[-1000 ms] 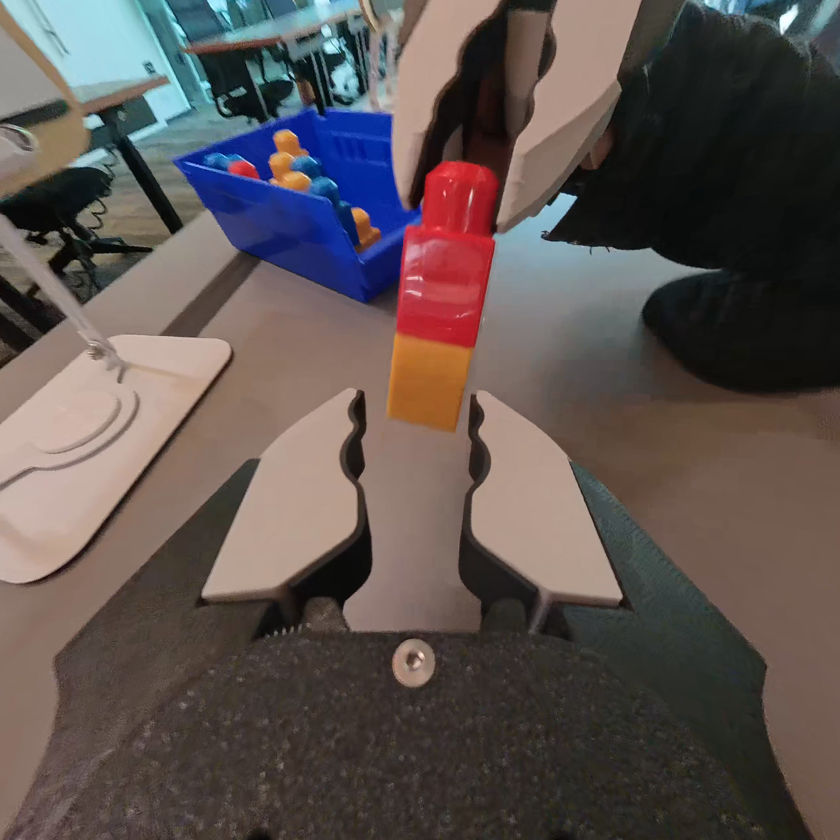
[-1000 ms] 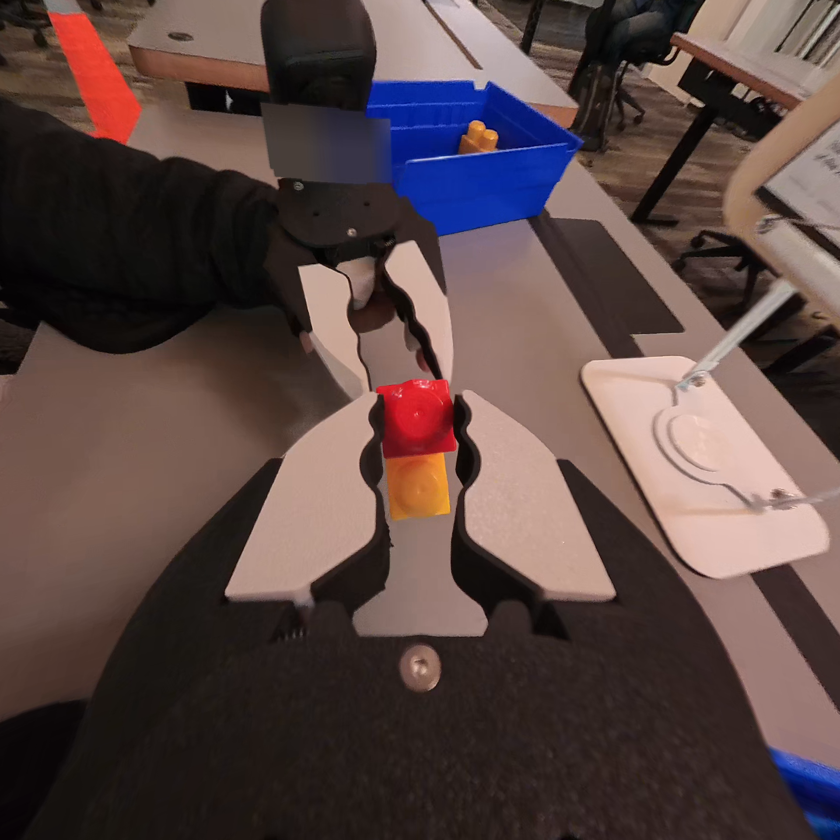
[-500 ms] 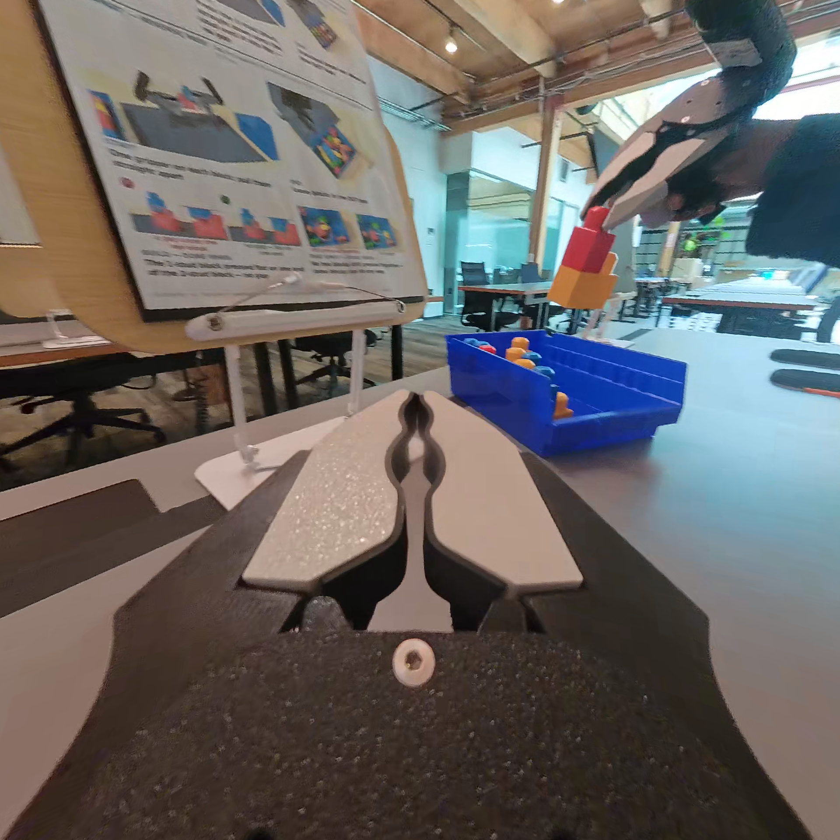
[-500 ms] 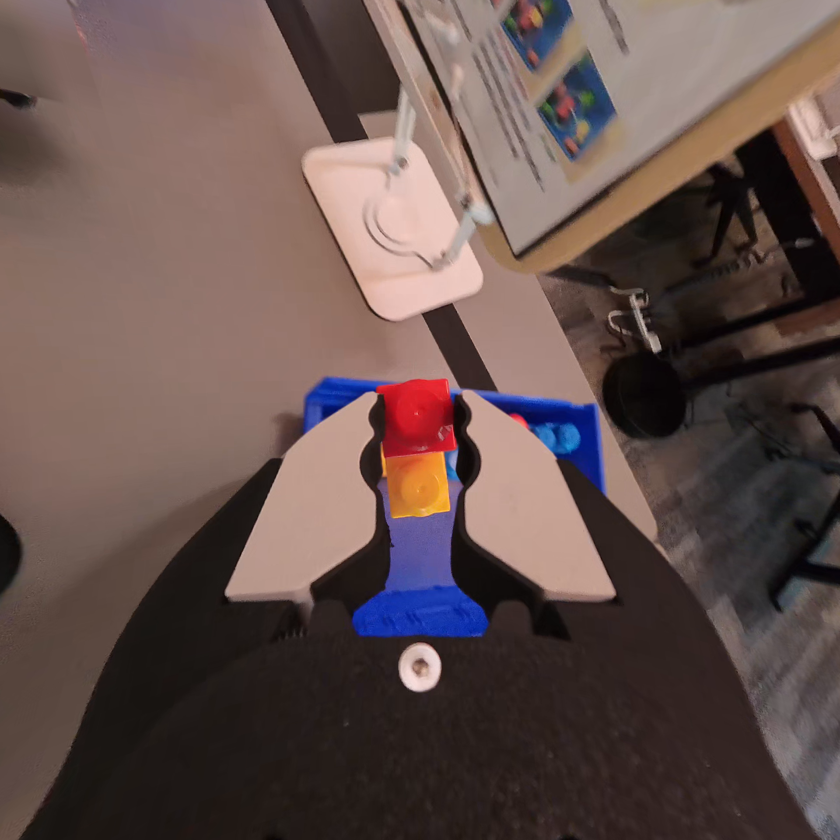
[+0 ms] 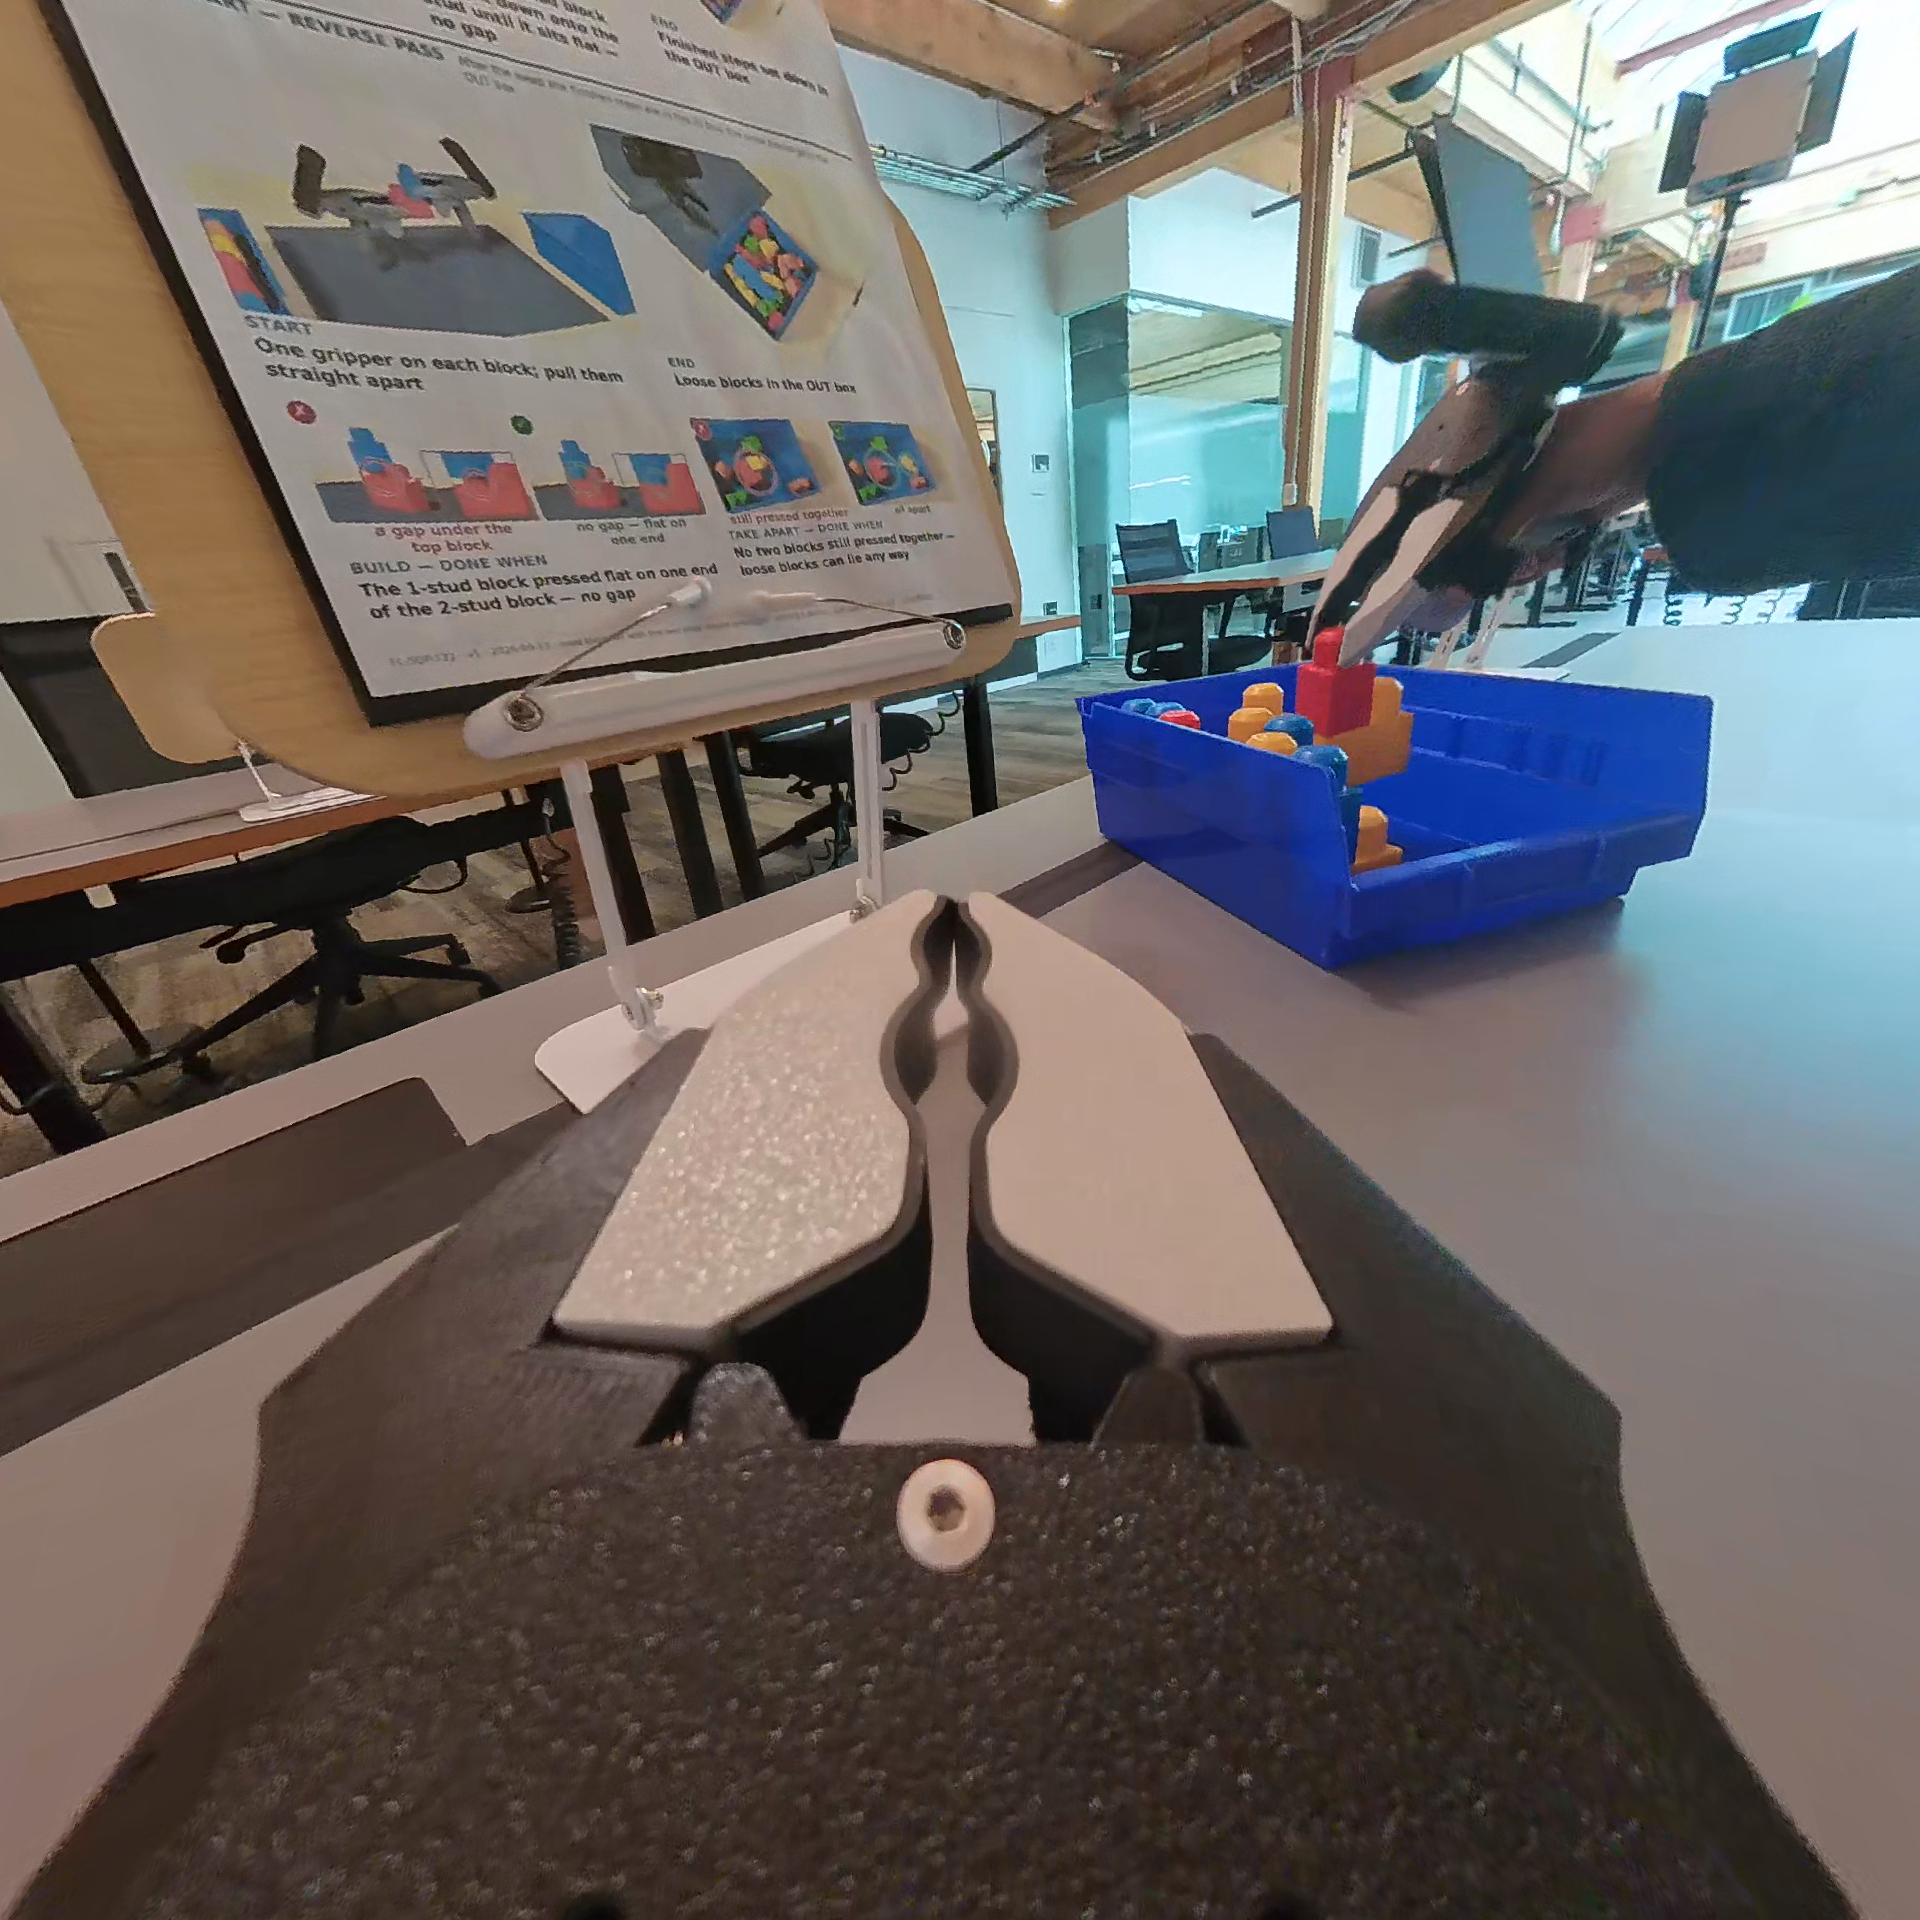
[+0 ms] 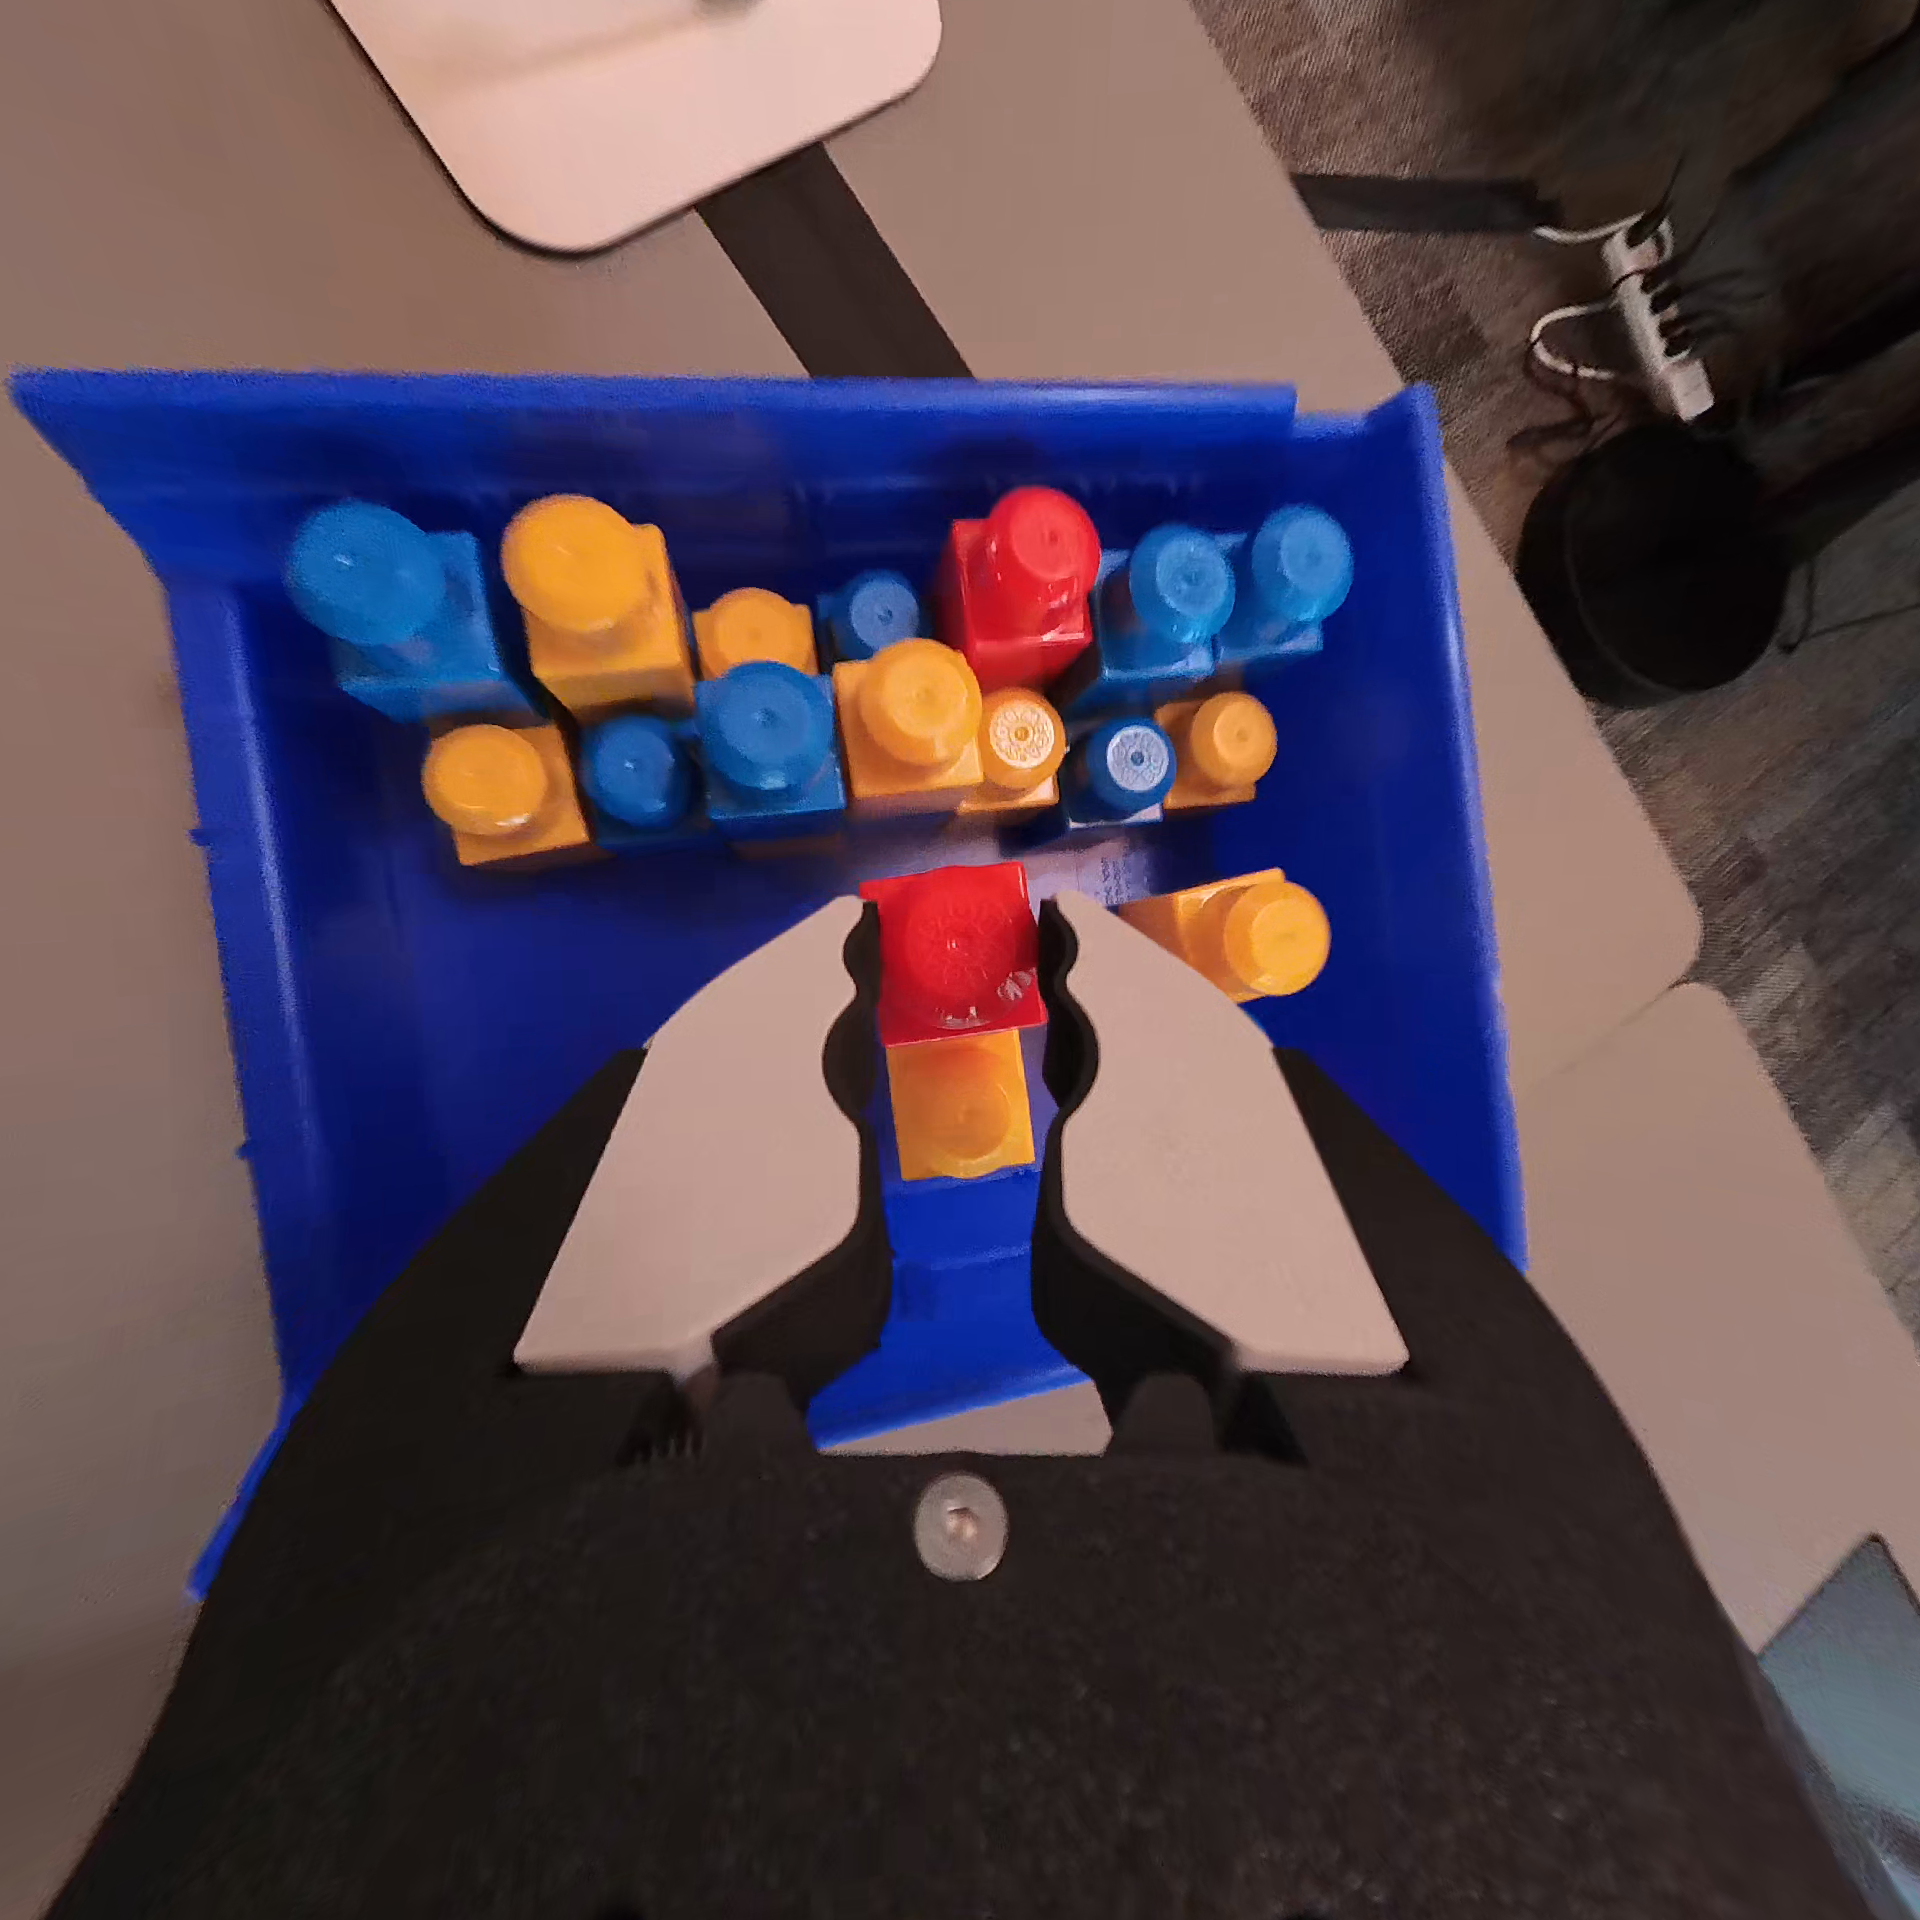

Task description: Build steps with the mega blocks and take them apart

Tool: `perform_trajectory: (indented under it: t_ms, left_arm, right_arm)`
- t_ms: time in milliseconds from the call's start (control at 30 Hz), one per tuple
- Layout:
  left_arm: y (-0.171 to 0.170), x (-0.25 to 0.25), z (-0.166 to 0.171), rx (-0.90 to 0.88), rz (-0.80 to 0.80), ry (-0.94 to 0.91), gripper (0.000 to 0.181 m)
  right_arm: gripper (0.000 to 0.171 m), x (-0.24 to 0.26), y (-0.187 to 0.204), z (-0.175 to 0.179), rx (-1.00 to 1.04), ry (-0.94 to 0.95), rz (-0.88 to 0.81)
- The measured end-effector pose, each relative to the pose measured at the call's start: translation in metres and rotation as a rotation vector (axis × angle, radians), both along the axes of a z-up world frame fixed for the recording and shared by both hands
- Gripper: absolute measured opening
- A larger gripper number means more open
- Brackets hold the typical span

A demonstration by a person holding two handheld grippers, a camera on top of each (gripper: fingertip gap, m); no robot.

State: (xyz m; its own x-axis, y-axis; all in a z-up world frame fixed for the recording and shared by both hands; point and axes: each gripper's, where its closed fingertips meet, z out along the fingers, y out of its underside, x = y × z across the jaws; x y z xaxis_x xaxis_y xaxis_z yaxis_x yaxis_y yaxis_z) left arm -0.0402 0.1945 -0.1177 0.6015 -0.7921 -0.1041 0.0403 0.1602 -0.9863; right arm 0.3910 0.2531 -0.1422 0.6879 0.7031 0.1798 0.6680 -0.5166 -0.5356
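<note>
Right hand-held gripper (image 6: 954,909) pinches a red block (image 6: 956,951) that sits pressed onto one end of an orange block (image 6: 961,1117), the pair held inside the blue bin (image 6: 364,1039), just in front of a cluster of blue, orange and red blocks (image 6: 810,665) standing along the bin's far wall. Left hand-held gripper (image 5: 954,914) hovers low over the grey tabletop (image 5: 1558,1143) with its fingers pressed together on nothing, well apart from the bin, beside an instruction sheet on a wooden stand (image 5: 540,343).

blocks (image 6: 769,686) in bin (image 6: 312,935), bin on table (image 5: 1558,1143), stand (image 5: 623,1049) beside
</note>
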Motion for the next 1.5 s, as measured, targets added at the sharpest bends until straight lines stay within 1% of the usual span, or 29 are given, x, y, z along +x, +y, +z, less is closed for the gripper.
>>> perform_trajectory:
  t_ms: [100,267,433,600,700,800,867,967,1033,1100,1167,1267,1367,1500]
  left_arm:
    - [-0.002,0.005,-0.006,0.004,-0.012,0.027,0.0]
    - [-0.004,0.011,-0.012,0.006,-0.027,0.055,0.0]
    - [-0.005,0.013,-0.015,-0.002,-0.042,0.065,0.0]
    - [-0.006,0.014,-0.015,-0.002,-0.045,0.066,0.0]
    - [-0.008,0.015,-0.013,-0.009,-0.055,0.052,0.0]
    - [-0.009,0.015,-0.012,0.001,-0.055,0.053,0.0]
    - [-0.01,0.015,-0.012,0.005,-0.054,0.053,0.0]
    - [-0.009,0.014,-0.012,0.017,-0.045,0.064,0.0]
    - [-0.009,0.014,-0.011,0.014,-0.042,0.06,0.0]
    - [-0.008,0.014,-0.012,0.006,-0.042,0.058,0.0]
    - [-0.008,0.013,-0.012,-0.001,-0.041,0.056,0.0]
    - [-0.007,0.01,-0.009,0.002,-0.034,0.051,0.0]
    - [-0.008,0.008,-0.005,0.003,-0.03,0.037,0.0]
    - [-0.01,0.007,-0.002,-0.006,-0.038,0.023,0.0]
  right_arm:
    - [0.029,0.005,0.006,-0.018,-0.02,0.025,-0.007]
    - [0.029,0.012,0.009,-0.035,-0.054,0.028,-0.018]
    - [0.029,0.015,0.01,-0.037,-0.046,0.062,-0.034]
    - [0.029,0.017,0.006,-0.034,-0.035,0.015,-0.048]
    - [0.036,0.008,0.008,-0.009,0.025,0.041,-0.044]
    - [0.039,-0.011,0.011,0.04,0.146,0.074,-0.024]
    - [0.04,-0.04,0.008,0.082,0.254,0.145,0.018]
    - [0.04,-0.099,-0.01,0.137,0.445,0.238,0.119]
    - [0.037,-0.135,-0.023,0.16,0.562,0.272,0.155]
    - [0.036,-0.17,-0.036,0.17,0.618,0.348,0.17]
    - [0.034,-0.205,-0.048,0.168,0.637,0.445,0.176]
    - [0.033,-0.249,-0.059,0.147,0.64,0.544,0.155]
    - [0.031,-0.285,-0.061,0.114,0.606,0.649,0.093]
    - [0.029,-0.322,-0.062,0.056,0.508,0.735,0.022]
